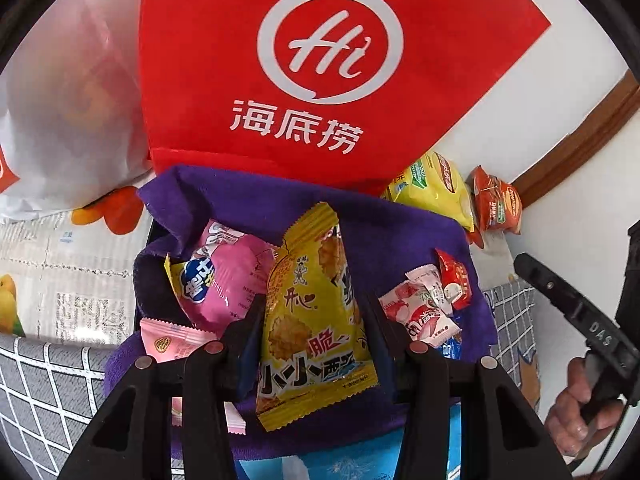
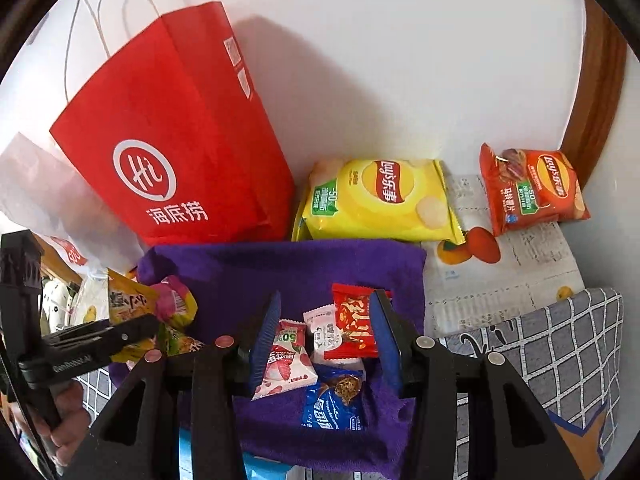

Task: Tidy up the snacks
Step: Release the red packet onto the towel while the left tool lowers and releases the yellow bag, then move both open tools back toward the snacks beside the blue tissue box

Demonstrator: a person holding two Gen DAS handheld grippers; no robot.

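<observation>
Left gripper (image 1: 316, 344) is clamped on the yellow cracker packet (image 1: 316, 320), pads pinching its two long edges, so the packet's long axis runs straight out along the fingers, toward the red paper bag (image 1: 320, 60). It hangs over the purple cloth (image 1: 400, 216), which I'll use as the landmark for everything else.

Right gripper (image 2: 324, 340) isn't holding anything that I can see. Its jaws stand apart over the near right part of the cloth, with the pile of small sweets showing between them: a strawberry candy packet (image 2: 286, 364), a red candy (image 2: 354, 326) and a blue cookie packet (image 2: 334, 402) nearest the camera. None of them looks pinched.

On the left side of the cloth, next to the held packet, sits a pink snack packet (image 1: 228, 276). So my guess is the yellow one gets dropped among those, and the left hand is clearly the closer one for that.

Past the far edge of the cloth the red bag stands against the wall, with the yellow chips bag (image 2: 380, 200) beside it on the table, and the orange chips bag (image 2: 532, 190) further right.
</observation>
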